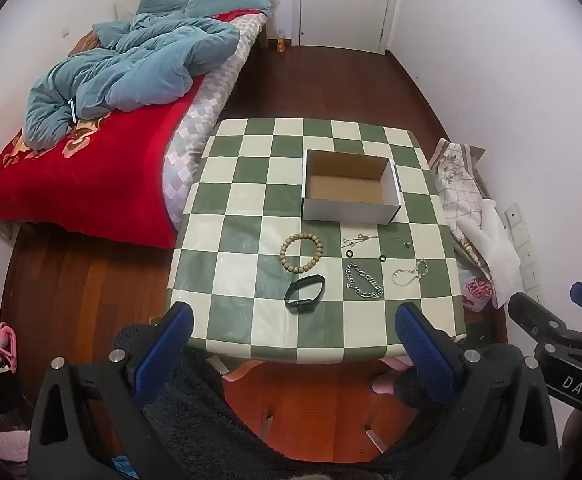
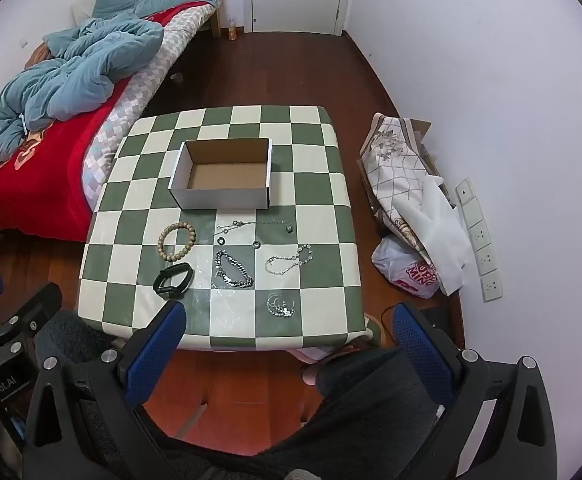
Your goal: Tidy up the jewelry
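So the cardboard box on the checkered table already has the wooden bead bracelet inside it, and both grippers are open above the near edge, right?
Not quite. The cardboard box is empty; the wooden bead bracelet lies on the checkered table in front of it, as the right wrist view shows. Both the left gripper and the right gripper are indeed open.

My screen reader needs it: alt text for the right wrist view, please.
Open right gripper hangs above a green-checked table where an empty cardboard box sits behind loose jewelry: a bead bracelet, a black band, and silver chains.
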Motion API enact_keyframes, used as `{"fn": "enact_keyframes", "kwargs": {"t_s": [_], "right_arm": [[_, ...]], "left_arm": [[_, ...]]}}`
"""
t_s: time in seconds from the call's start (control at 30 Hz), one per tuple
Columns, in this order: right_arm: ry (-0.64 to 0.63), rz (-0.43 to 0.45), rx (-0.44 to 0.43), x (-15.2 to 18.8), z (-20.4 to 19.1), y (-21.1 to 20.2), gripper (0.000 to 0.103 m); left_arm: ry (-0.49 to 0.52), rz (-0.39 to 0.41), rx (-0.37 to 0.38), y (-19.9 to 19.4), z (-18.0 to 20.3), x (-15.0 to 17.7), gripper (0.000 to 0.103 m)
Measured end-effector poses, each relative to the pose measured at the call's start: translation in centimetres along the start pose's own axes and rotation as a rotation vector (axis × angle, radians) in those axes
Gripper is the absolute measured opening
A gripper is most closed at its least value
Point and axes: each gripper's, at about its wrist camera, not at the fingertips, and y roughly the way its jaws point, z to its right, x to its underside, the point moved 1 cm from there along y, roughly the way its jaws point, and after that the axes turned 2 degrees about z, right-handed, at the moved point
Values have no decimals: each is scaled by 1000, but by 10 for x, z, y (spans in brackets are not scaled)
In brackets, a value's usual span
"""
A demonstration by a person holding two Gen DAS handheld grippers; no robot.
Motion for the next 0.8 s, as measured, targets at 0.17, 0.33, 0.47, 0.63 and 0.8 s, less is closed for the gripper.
{"fn": "enact_keyframes", "kwargs": {"t_s": [0.17,0.33,0.47,0.63,0.8], "right_arm": [[2,3,-8,0,1,0,103],[3,3,-5,0,1,-1,103],[1,4,-6,0,1,-2,103],[0,2,-7,0,0,-3,103],[-4,0,-14,0,1,-6,103]], "left_arm": [[-3,-1,0,1,-1,0,103],[3,4,0,0,2,-1,103],[3,3,2,-5,8,-4,103],[1,5,0,-6,10,-5,103],[6,6,1,-6,9,-6,103]]}}
